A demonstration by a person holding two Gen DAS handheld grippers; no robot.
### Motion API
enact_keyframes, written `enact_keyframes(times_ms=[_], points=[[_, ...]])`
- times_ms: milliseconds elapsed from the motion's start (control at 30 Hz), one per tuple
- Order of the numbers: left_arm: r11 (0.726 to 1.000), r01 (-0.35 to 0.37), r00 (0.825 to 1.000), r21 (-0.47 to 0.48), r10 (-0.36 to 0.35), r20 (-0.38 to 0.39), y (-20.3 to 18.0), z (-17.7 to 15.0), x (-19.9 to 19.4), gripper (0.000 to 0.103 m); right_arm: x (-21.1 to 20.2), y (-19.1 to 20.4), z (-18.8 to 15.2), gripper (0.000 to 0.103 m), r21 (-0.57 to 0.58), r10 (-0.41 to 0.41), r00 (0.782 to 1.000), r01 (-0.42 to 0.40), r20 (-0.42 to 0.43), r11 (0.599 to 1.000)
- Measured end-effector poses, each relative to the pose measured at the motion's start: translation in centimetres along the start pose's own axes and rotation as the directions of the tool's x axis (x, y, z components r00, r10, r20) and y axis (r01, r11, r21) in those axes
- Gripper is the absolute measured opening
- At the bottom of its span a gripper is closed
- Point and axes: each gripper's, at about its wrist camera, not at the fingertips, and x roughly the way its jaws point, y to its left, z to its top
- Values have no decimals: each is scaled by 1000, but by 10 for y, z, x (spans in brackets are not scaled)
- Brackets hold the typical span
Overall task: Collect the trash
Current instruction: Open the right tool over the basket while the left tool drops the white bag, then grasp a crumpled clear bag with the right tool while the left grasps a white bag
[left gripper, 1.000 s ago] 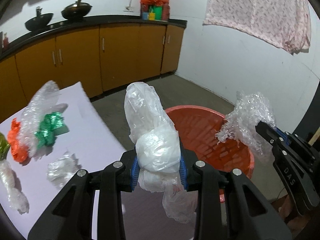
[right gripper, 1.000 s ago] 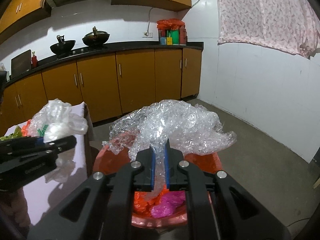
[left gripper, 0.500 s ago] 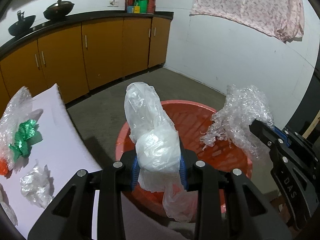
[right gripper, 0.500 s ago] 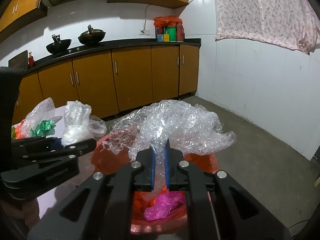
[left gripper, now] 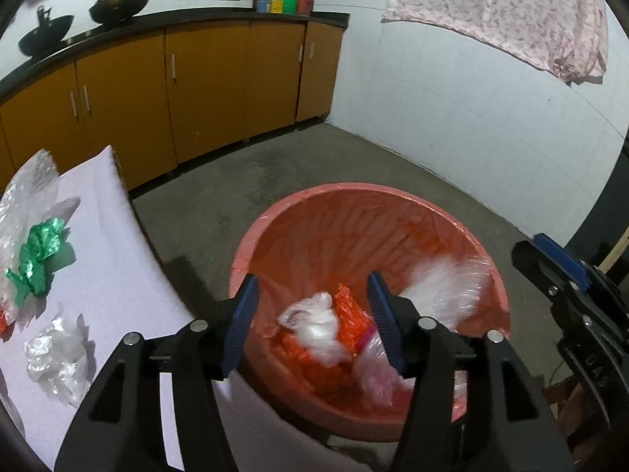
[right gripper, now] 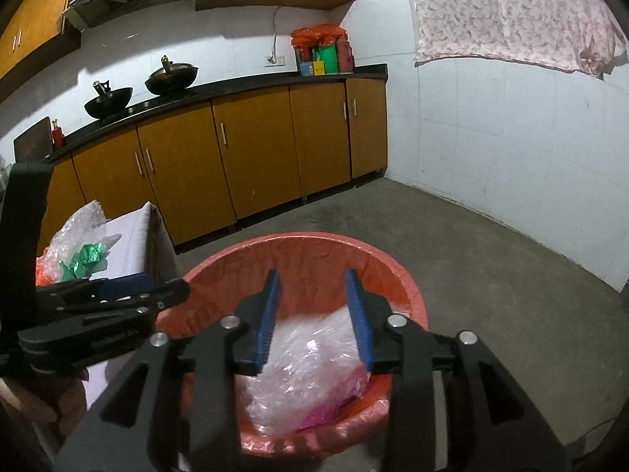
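walls: white tile | floor: grey concrete | cabinets: orange-brown, black countertop | cloth: floral, hung

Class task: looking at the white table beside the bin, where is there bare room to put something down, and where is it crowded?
The white table is bare along its bin-side edge, between the green foil and the red bin. Its far-left side is crowded: bubble wrap, green foil, crumpled clear plastic.

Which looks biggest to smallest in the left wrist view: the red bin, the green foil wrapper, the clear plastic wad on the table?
1. red bin, by far.
2 and 3. green foil wrapper and clear plastic wad look alike; fisheye stretch near the edge makes ranking them unsure.
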Motion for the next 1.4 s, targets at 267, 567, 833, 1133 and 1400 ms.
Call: enact_keyframes(times_ms=[267,567,833,1133,1400], points=[[996,-78,996,-47,80,48,22,-11,-30,73,-13,5,-4,62,-9,-12,1000,12,21,1000],[946,-291,947,-142,306,100,78,-44,-90,83,-25,37,-8,85,-24,51,998,-51,27,998],[800,-526,830,-289,557,30,174,-85,-134,87,-27,107,-7,89,-83,194,981,-195,-12,977],[728,-576,807,-372,578,-118,245,-97,-118,87,-23,176,-16,92,-149,264,962,-272,-70,951],[722,-551,830,-419,526,-186,274,-104,-102,72,-13,205,-16,92,-171,281,955,-294,-99,940]])
